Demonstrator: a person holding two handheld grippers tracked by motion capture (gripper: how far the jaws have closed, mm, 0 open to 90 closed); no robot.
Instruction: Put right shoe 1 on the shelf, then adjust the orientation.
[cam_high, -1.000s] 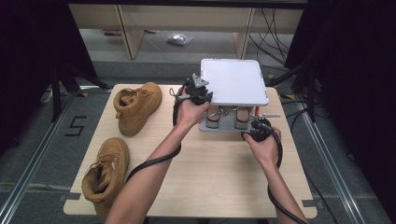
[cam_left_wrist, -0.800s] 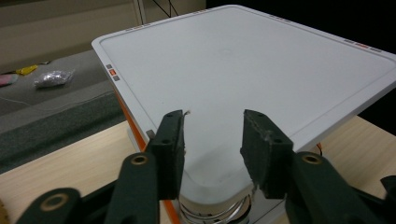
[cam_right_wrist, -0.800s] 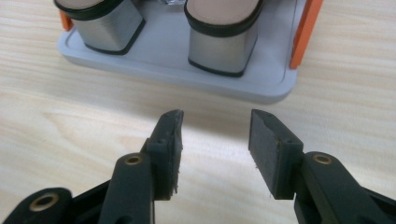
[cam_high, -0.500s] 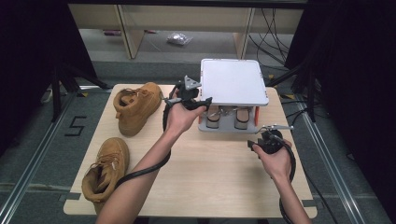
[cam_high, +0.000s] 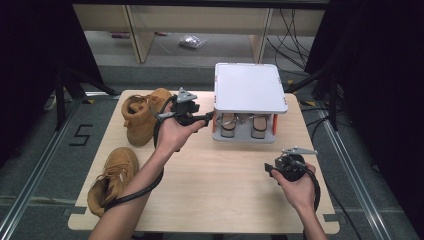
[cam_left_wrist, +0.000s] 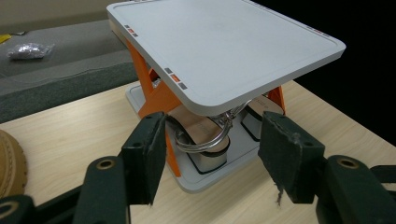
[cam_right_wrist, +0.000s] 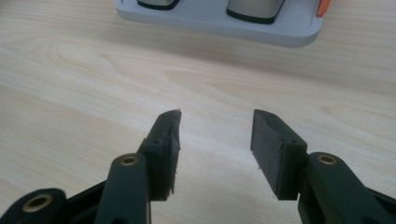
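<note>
A grey stand with a flat white top (cam_high: 250, 87) and orange struts (cam_left_wrist: 156, 95) sits at the table's back right. Two tan shoe-shaped inserts (cam_high: 229, 125) rest on its lower shelf, and metal wire loops (cam_left_wrist: 205, 140) lie on the near one. My left gripper (cam_high: 207, 118) hovers just left of the stand and points at it. Its jaws have just been opening; they frame the stand (cam_left_wrist: 215, 123) but hold nothing. My right gripper (cam_high: 274, 169) is low over bare wood at the front right, open and empty (cam_right_wrist: 215, 126), with the stand's base (cam_right_wrist: 210, 18) ahead of it.
Two tan boots are on the table's left side, one at the back (cam_high: 142, 112) and one near the front corner (cam_high: 112, 175). The table edge (cam_high: 320, 165) runs close to my right hand. Dark floor and cables surround the table.
Both grippers have drawn away from the stand's lower shelf. The left one went left and opened wide. The right one came back toward the front right of the table.
</note>
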